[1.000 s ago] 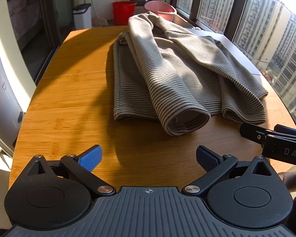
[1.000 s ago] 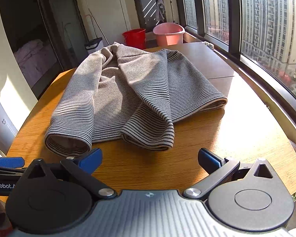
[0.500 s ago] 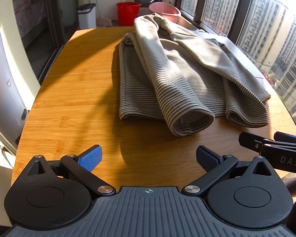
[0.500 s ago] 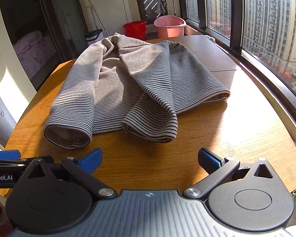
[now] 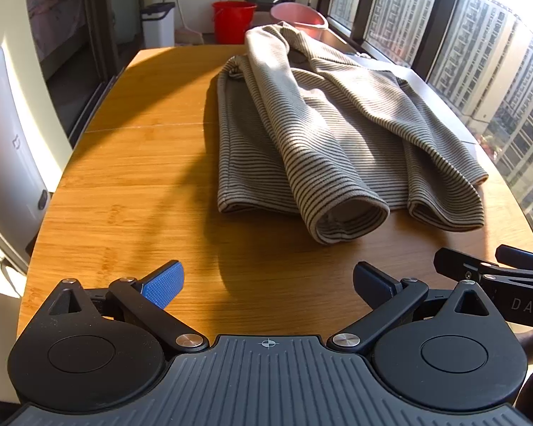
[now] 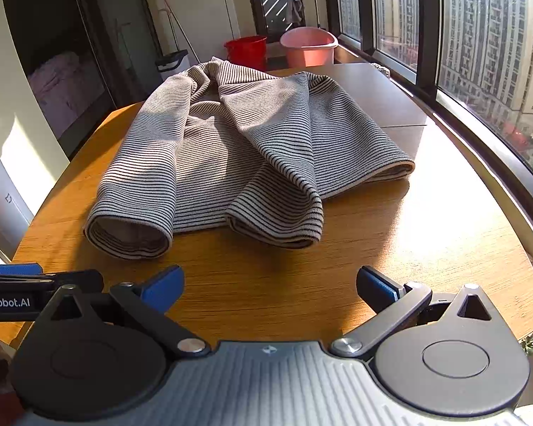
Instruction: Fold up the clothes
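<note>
Holding both tools released above the near edge of the bench [image 5: 131, 184], grasping nothing. We are listing: left tool [image 5: 266, 280], fingers spread wide; right tool [image 6: 270, 284], likewise spread; one striped sweater [image 6: 238, 149] lying mid-bench, well apart from both. Its two sleeves are lying crossed over the body, cuffs [image 5: 351, 218] pointing toward us, probably so we can pinch one each. We are judging folding barely begun.

A striped sweater [image 6: 231, 149] lies rumpled on the wooden surface [image 6: 426, 220], with the right gripper [image 6: 270, 285] wide apart and empty just short of its hem
</note>
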The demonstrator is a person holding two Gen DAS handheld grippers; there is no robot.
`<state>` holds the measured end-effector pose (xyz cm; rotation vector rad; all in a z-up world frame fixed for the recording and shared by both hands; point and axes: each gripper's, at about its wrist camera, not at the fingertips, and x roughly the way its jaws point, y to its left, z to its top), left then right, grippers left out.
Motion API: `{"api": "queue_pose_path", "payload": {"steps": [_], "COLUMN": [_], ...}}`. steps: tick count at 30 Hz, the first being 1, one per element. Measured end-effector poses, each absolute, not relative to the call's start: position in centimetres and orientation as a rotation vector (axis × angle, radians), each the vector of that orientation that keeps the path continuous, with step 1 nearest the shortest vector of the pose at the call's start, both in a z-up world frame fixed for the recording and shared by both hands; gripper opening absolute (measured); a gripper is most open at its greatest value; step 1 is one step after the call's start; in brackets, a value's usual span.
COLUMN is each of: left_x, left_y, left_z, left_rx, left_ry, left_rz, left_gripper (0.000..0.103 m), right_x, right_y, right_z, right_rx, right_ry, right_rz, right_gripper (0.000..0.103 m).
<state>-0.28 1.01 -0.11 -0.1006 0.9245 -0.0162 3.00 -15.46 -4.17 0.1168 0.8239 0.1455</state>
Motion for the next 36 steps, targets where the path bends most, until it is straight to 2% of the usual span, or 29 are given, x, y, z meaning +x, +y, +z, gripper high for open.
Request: {"api": "queue_pose_path", "payload": {"steps": [36], "left_x": [0.8], "left_y": [0.6], "left_z": [-0.4], "left_rx": [-0.099], "left_ry": [0.972], "left_rz": [-0.011], "left_gripper": [0.103], "right_x": [3.6], "right_y": [-15.7], "right_z": [-5.4], "right_rx": [0.146], "right_ry": [0.864], "right_rz": [0.165], "right_gripper": [0.103]}}
